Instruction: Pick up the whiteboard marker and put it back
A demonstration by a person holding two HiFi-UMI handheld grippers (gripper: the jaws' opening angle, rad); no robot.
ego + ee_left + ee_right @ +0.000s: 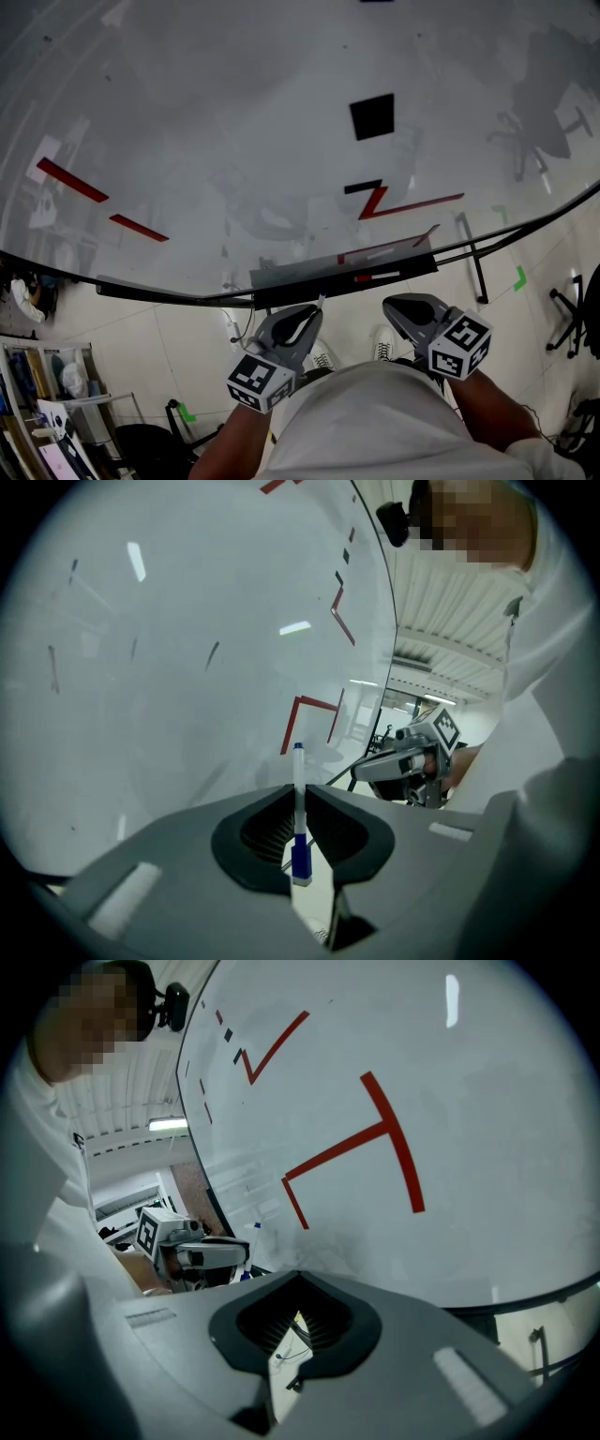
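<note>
The pick-up half looks done. Your left gripper [298, 797] is clamped on the slim white-barrelled, blue-capped whiteboard marker [299, 829]. The marker stands upright between the jaws, blue end low in the grip and a small blue tip poking up above them.

In the head view your left gripper sits low, close to your body. It is just below the long grey metal tray [281, 278] along the bottom edge of the large glossy white whiteboard [234, 122] with its red line markings. The marker is in the air, touching neither board nor tray.

Your right gripper [298, 1290] has its jaws drawn together on nothing and hangs beside the left one.

What is left, by my reading, is the put-back. Carry the marker up to the tray, lay it there and let go. None of that has begun.
</note>
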